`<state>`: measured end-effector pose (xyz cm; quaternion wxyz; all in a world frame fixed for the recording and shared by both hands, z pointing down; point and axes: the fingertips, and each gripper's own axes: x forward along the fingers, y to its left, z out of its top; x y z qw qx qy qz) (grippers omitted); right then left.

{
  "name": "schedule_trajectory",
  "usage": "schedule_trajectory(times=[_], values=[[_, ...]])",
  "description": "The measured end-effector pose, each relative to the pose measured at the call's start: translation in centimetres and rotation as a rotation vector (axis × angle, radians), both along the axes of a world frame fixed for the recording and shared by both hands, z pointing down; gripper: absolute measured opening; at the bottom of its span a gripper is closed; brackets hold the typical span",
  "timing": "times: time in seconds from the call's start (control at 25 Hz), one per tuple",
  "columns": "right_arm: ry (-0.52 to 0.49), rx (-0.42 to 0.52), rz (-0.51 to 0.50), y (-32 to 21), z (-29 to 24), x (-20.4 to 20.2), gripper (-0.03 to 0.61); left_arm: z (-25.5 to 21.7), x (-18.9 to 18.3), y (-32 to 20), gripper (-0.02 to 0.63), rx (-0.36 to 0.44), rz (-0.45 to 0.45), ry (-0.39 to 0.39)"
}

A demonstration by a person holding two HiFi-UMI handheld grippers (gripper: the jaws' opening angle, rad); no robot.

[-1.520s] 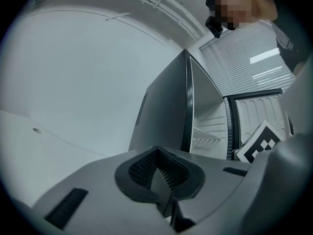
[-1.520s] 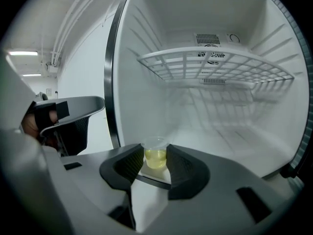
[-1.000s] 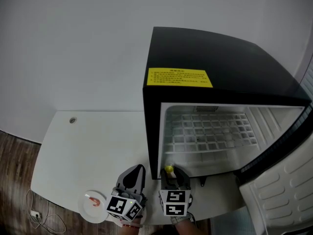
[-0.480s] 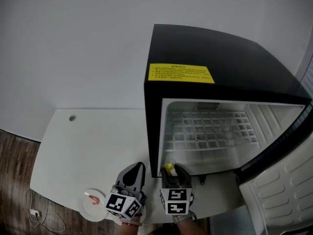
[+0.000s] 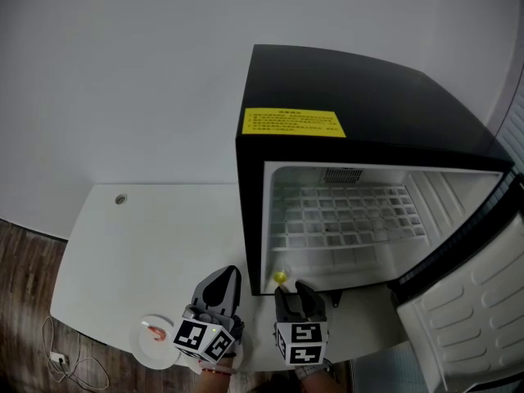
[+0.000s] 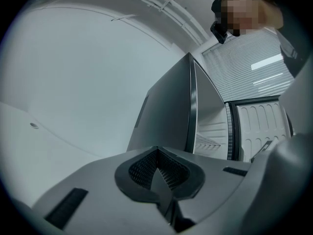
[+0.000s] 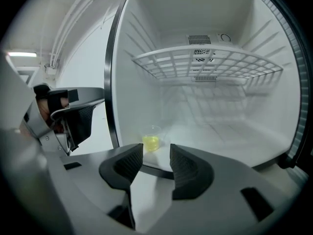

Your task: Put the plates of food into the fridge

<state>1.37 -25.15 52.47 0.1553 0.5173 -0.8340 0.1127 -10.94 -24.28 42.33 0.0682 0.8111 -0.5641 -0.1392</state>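
I'm in a bare, office-like room. A black mini fridge (image 5: 368, 105) sits on a white table (image 5: 147, 236) by a plain wall (image 5: 123, 72).

A white rounded surface (image 5: 155, 244) stands against a plain pale grey wall (image 5: 123, 72). A small round grey grommet (image 5: 121, 198) is set into the surface near its ten o'clock corner. Brown wood-plank floor (image 5: 20, 285) shows at eight o'clock, with a thin white cable (image 5: 72, 368) looping at seven. In the left gripper view, white slatted window blinds (image 6: 244, 62) show at two o'clock.
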Motion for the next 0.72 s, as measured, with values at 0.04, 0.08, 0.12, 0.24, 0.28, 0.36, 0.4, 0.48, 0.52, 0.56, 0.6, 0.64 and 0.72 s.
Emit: schedule_trajectory(times=[0.04,0.08,0.12,0.24,0.28,0.36,0.4,0.48,0.52,0.56,0.6,0.64,0.72], values=[[-0.019,0.003,-0.005,0.1,-0.3,0.2,0.153,-0.3,-0.1,0.0,0.006,0.004,-0.001,-0.001],[-0.031,0.006,-0.008,0.2,-0.6,0.4,0.153,-0.6,-0.1,0.0,0.006,0.009,-0.002,-0.003],[-0.036,0.009,-0.011,0.3,-0.9,0.6,0.153,-0.9,-0.2,0.0,0.006,0.013,-0.002,-0.003],[-0.04,0.01,-0.026,0.8,-1.6,0.9,0.153,-1.7,-0.2,0.1,0.006,0.023,-0.001,-0.002],[-0.047,0.008,-0.031,1.1,-1.9,1.0,0.153,-1.9,-0.2,0.2,0.006,0.026,0.0,-0.004],[-0.061,0.007,-0.033,1.7,-2.4,1.2,0.153,-2.5,-0.1,0.6,0.006,0.033,0.005,-0.01],[-0.065,0.008,-0.035,2.0,-2.6,1.2,0.153,-2.7,-0.1,0.8,0.006,0.038,0.005,-0.011],[-0.07,0.013,-0.051,2.7,-3.1,1.0,0.153,-3.4,-0.2,1.3,0.006,0.052,0.002,-0.012],[-0.071,0.016,-0.063,3.1,-3.4,0.8,0.153,-3.8,-0.3,1.7,0.006,0.062,0.001,-0.013],[-0.072,0.019,-0.077,3.5,-3.7,0.6,0.153,-4.2,-0.4,2.1,0.006,0.071,0.001,-0.014],[-0.073,0.022,-0.091,4.1,-4.0,0.3,0.153,-4.6,-0.5,2.6,0.006,0.079,0.001,-0.014],[-0.075,0.023,-0.105,4.7,-4.3,0.0,0.153,-5.0,-0.7,3.1,0.006,0.087,0.0,-0.014],[-0.083,0.019,-0.135,6.1,-4.6,-0.7,0.153,-5.7,-1.2,4.4,0.006,0.099,-0.006,-0.014]])
